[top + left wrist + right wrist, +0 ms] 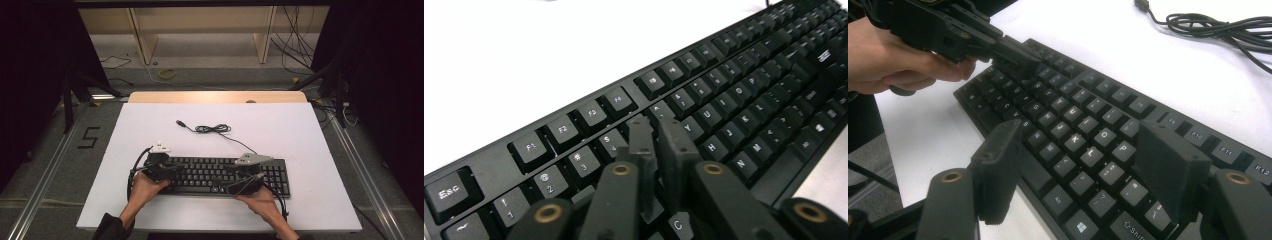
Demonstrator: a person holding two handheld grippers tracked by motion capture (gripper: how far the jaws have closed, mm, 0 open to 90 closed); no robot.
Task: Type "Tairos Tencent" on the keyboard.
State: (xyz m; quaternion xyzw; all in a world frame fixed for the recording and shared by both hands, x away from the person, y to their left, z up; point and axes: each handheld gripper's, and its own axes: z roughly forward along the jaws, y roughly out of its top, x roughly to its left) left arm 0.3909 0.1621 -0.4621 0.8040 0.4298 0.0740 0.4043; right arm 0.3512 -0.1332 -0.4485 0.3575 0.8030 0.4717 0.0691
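Keyboard [220, 175]: it lies flat on the white bench [280, 125], near the front edge and about midway along it, its long side running with that edge.

Cable [212, 129]: it leaves the keyboard's back edge and lies in a loose coil toward the middle of the bench, the plug end free. It will trail and may snag if you shift the board.

Left tool [658, 131]: your jaws are nearly together with nothing between them, tips low over the number and upper letter rows at the keyboard's left end. From the right gripper view you can see the left tool [1015, 57] hanging over those keys.

Right tool [1083, 165]: your jaws stand wide apart and grasp nothing, poised over the letter keys right of centre, one jaw by the keyboard's front edge.

Handling: expect a stiff, fairly light plastic slab that should not flex. The keycaps are smooth, give under pressure and could pop off, so do not pinch them.

Where to grip: take the solid frame at the short ends or along the front edge. One tool at each end should keep it level.

Slip risk: the bench looks smooth, so a push may slide the board.
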